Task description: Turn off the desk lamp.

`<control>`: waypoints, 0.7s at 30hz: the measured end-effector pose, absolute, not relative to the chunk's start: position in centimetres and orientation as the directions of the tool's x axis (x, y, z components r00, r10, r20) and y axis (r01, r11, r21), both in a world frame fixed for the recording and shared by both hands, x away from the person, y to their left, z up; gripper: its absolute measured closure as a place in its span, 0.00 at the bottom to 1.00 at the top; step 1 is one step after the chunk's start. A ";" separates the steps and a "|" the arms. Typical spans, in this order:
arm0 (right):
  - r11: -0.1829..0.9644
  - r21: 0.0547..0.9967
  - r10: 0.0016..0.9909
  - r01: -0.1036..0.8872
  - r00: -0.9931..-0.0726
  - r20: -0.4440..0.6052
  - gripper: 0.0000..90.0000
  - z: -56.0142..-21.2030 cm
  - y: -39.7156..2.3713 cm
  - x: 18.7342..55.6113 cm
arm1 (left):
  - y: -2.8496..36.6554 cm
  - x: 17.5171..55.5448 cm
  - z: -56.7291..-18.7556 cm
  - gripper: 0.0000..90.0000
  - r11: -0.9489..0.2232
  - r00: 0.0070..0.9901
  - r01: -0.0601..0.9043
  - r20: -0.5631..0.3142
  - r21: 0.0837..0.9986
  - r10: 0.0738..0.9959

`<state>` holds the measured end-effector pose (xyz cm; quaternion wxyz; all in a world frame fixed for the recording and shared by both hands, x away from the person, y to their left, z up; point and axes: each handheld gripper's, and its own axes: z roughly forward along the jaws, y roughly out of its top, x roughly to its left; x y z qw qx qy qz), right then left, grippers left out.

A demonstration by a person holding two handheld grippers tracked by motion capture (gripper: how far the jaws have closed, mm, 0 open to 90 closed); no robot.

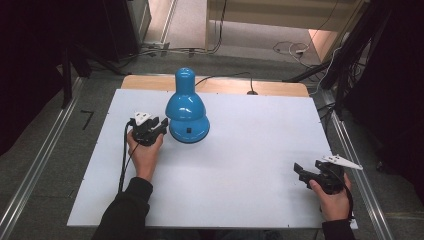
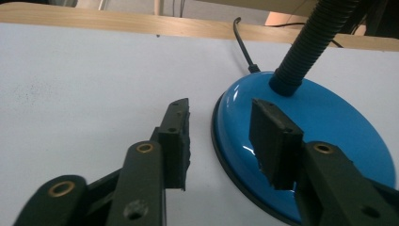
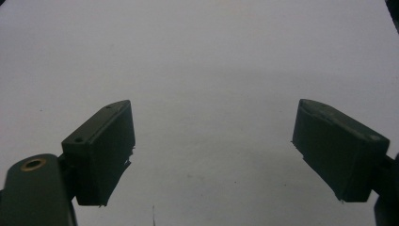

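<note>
1. Two grippers are working over a white table (image 1: 240,190), each one sitting in a hand of the person at the near edge.
2. Standing toward the far left of the table is a blue desk lamp (image 1: 186,107), its shade bending over its round base (image 2: 324,136) when seen from above.
3. Rising from the middle of that base is a black ribbed neck (image 2: 308,44), and a black cord (image 2: 242,44) is running off behind it toward the wooden edge (image 2: 117,21) at the back.
4. Hovering just beside the lamp, on its left, is the left gripper (image 1: 159,125); its jaws are standing partly apart with nothing pinched between them.
5. Seen from the left gripper view, one finger (image 2: 176,141) is hanging over bare table while the other is sitting in front of the base's rim; whether it is touching the blue surface I cannot tell.
6. Waiting well apart from the lamp, near the right front corner, is the right gripper (image 1: 302,172).
7. Its jaws are gaping wide over plain white table, holding nothing.
</note>
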<state>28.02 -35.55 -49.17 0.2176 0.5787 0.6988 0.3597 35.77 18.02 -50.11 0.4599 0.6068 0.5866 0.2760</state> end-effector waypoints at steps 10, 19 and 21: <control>0.075 0.752 0.965 0.655 -0.237 0.110 0.14 -49.2 -35.4 28.0 | 19.4 34.3 -49.8 0.52 0.117 0.159 0.461 -0.212 0.879 0.964; 0.077 0.752 0.965 0.655 -0.240 0.110 0.14 -49.2 -35.4 28.0 | 20.0 33.4 -49.6 0.43 0.100 0.168 0.492 -0.207 0.865 0.964; 0.078 0.753 0.964 0.654 -0.241 0.110 0.14 -49.2 -35.5 28.0 | 20.2 33.2 -49.7 0.41 0.106 0.165 0.499 -0.214 0.860 0.963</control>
